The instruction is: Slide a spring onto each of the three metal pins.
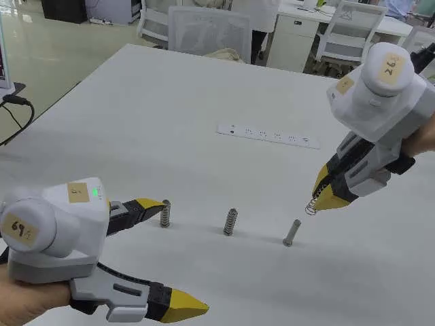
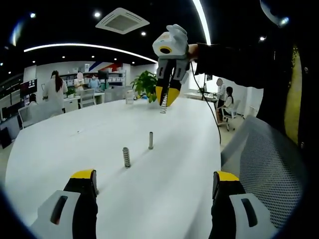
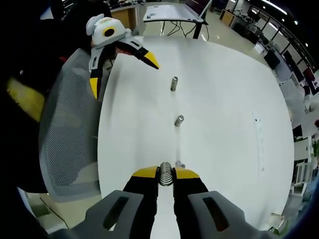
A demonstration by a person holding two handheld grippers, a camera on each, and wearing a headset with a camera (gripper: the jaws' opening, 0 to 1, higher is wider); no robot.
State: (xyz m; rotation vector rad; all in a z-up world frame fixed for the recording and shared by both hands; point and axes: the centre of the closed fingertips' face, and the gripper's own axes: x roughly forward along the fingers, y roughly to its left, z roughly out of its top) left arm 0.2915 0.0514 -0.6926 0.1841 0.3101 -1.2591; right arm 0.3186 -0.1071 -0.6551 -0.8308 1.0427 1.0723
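Note:
Three metal pins stand in a row on the white table. The left pin and the middle pin each carry a spring. The right pin is bare. My right gripper hovers just up and right of the bare pin, shut on a spring that hangs from its tips. In the right gripper view the spring sits between the jaws, with the bare pin just beyond. My left gripper is open beside the left pin, holding nothing.
A white power strip lies farther back on the table. Office chairs stand at the far edge. A grey mesh chair is close behind the near edge. People sit at desks in the background.

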